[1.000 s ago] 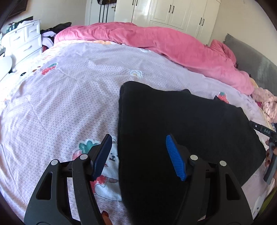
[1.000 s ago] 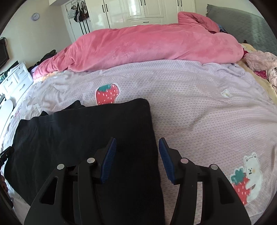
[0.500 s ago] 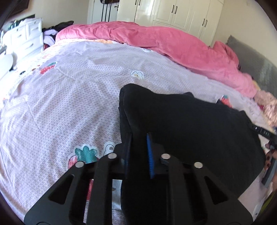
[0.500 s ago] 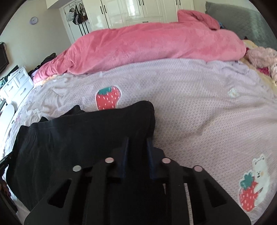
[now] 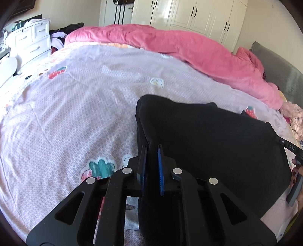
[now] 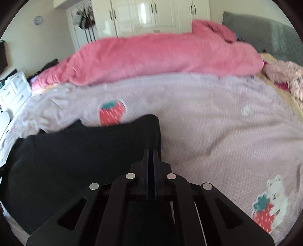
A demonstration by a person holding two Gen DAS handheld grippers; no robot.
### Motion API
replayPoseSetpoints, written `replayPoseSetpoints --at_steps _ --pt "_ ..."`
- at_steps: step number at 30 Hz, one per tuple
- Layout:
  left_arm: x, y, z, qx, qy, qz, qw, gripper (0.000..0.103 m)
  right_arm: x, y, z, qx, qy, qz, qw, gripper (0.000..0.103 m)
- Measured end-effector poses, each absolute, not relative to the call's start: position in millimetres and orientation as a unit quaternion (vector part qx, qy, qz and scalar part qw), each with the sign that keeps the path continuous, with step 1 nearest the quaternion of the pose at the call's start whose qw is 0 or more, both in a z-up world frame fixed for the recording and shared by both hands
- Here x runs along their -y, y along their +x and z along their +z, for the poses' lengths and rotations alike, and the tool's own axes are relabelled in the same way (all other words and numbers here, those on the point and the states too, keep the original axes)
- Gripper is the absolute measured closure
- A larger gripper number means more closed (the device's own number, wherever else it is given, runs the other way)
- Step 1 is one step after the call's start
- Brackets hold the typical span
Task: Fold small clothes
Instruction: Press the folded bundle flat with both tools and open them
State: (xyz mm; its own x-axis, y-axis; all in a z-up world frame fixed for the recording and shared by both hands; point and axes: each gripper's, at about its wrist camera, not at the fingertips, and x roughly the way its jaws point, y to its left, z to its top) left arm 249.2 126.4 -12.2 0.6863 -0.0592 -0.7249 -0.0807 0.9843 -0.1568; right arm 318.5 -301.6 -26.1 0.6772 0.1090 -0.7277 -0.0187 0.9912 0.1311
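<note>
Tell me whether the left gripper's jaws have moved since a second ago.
Yes. The left gripper has closed: its blue pads, once wide apart above the bedsheet, now pinch the black garment's near edge.

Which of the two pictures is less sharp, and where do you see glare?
The right wrist view is motion-blurred, most on the pink duvet; glare washes out its wardrobe doors. The left wrist view is sharper; there the black garment shows almost no detail.
</note>
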Motion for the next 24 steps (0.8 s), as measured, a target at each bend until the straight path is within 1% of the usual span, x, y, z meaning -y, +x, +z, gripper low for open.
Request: replayPoseSetpoints --at_steps 2,4,5,7,9,10,12,14,16,17,19,20,22,24 --pt "-124 247 -11 -0.393 -0.077 0.009 0.916 0.097 303 318 -28 -0.402 0.063 0.036 0.913 0.099" --pt "-121 246 -11 -0.393 -0.065 0.013 0.917 0.094 300 316 -27 -0.403 0.050 0.026 0.913 0.094" --pt "-121 246 -11 -0.393 -0.061 0.015 0.917 0.092 300 314 -26 -0.403 0.045 0.022 0.914 0.089" --pt "-121 244 -10 -0.394 -0.059 0.017 0.917 0.090 298 313 -24 -0.403 0.043 0.021 0.914 0.087" --pt "-123 241 -8 -0.393 -0.060 0.018 0.917 0.087 298 310 -22 -0.401 0.040 0.019 0.915 0.075" --pt "-123 240 -7 -0.393 -0.059 0.020 0.917 0.085 298 307 -19 -0.397 0.039 0.020 0.917 0.072" --pt "-123 236 -4 -0.391 -0.054 0.020 0.919 0.078 296 301 -14 -0.391 0.040 0.023 0.919 0.062" --pt "-122 235 -2 -0.392 -0.051 0.015 0.919 0.075 294 296 -9 -0.386 0.040 0.028 0.921 0.058" --pt "-120 233 -1 -0.392 -0.048 0.009 0.919 0.072 290 291 -3 -0.381 0.038 0.036 0.923 0.051" --pt "-119 231 0 -0.391 -0.046 0.007 0.919 0.069 287 287 -1 -0.378 0.035 0.041 0.924 0.046" --pt "-117 228 3 -0.389 -0.043 0.003 0.920 0.067 284 282 3 -0.373 0.034 0.047 0.926 0.039" --pt "-116 227 4 -0.387 -0.042 0.002 0.921 0.065 282 280 6 -0.371 0.033 0.049 0.927 0.033" --pt "-114 224 7 -0.384 -0.037 0.000 0.923 0.061 279 274 11 -0.364 0.031 0.053 0.929 0.029" --pt "-112 220 10 -0.382 -0.035 -0.005 0.924 0.056 276 269 15 -0.358 0.032 0.059 0.931 0.016"
